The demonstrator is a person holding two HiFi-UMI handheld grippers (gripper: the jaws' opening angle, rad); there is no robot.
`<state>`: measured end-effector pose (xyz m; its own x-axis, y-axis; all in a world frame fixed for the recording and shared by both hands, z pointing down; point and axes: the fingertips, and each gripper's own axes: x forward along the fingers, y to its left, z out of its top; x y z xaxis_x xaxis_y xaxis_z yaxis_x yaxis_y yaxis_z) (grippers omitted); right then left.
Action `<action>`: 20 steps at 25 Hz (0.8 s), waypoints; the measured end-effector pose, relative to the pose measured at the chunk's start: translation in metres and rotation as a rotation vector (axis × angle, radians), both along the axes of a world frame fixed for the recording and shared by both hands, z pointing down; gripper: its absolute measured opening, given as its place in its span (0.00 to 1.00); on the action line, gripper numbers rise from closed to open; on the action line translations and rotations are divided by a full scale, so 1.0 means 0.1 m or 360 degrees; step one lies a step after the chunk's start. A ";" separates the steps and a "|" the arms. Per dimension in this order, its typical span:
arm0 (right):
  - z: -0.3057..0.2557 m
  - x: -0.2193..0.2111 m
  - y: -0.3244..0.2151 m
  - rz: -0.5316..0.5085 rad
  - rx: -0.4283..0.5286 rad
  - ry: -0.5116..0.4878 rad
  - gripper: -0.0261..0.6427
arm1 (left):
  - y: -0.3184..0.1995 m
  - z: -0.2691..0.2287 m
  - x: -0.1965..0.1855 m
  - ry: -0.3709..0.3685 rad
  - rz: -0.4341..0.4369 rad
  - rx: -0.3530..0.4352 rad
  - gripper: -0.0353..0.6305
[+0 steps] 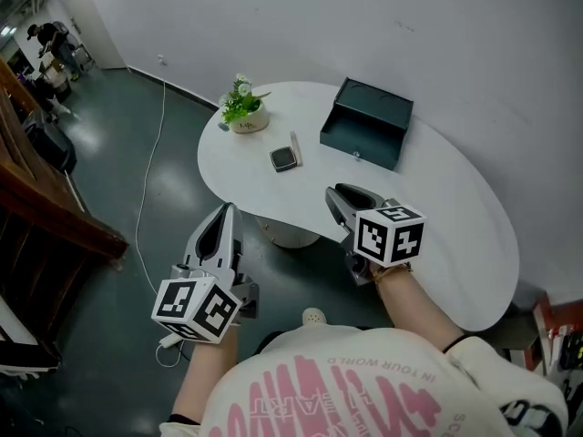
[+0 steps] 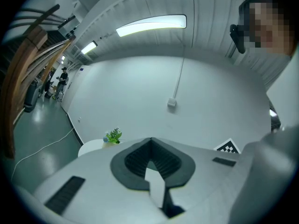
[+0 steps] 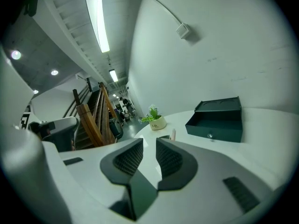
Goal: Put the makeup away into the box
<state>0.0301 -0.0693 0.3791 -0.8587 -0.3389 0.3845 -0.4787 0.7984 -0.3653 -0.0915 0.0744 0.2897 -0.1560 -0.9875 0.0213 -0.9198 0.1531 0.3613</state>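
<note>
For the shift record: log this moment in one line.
stage: makeup not yet picked up | left gripper: shut, empty | right gripper: open, empty | box: open | compact, stick: on table

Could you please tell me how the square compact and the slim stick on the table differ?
The compact is dark and square; the stick is pale, thin and long. The compact lies on the plant's side, the stick on the box's side. Both lie flat on the white table, outside the open box.
</note>
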 end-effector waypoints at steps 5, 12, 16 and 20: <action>0.10 -0.18 -0.32 -0.0032 0.0012 0.0012 0.17 | -0.30 0.03 -0.16 -0.0004 -0.0033 0.0020 0.06; 0.34 -0.41 -0.61 -0.0026 -0.0051 0.0081 0.18 | -0.63 0.21 -0.45 0.0017 -0.0041 -0.0056 0.06; 0.49 -0.58 -0.83 0.0002 -0.0068 0.0140 0.19 | -0.94 0.31 -0.67 0.0011 0.0018 -0.0073 0.06; 0.66 -0.78 -1.09 0.0076 -0.0111 0.0205 0.19 | -1.31 0.42 -0.94 0.0018 0.0119 -0.0118 0.06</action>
